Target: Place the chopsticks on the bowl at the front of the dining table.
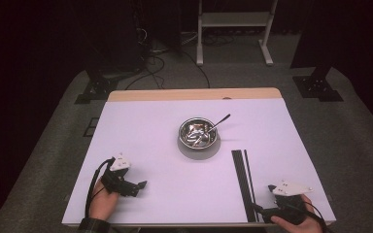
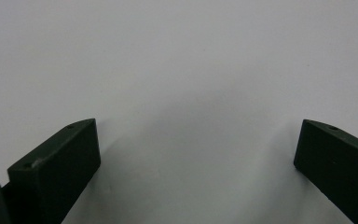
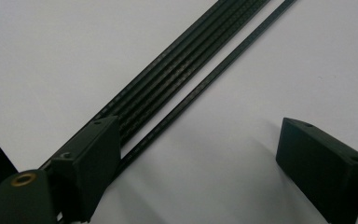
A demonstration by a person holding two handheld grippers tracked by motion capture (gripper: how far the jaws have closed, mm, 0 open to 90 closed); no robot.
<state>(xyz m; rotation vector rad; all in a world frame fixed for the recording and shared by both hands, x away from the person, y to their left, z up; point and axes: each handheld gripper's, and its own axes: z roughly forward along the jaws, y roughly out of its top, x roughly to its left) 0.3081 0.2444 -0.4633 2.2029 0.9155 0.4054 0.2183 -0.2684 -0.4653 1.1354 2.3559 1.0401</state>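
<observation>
High view: the left gripper rests at seven o'clock on the white matte worktop, the right gripper at five o'clock, beside the flat black ribbed strips. A round shiny steel bowl at centre holds a metal spoon and small pieces I cannot make out.

Left gripper view: black blocky fingers spread wide, empty.

Right gripper view: fingers wide apart, holding nothing; one overlaps the strips, contact unclear.

Bright table, dark surroundings; soft, slightly blurred pictures.
</observation>
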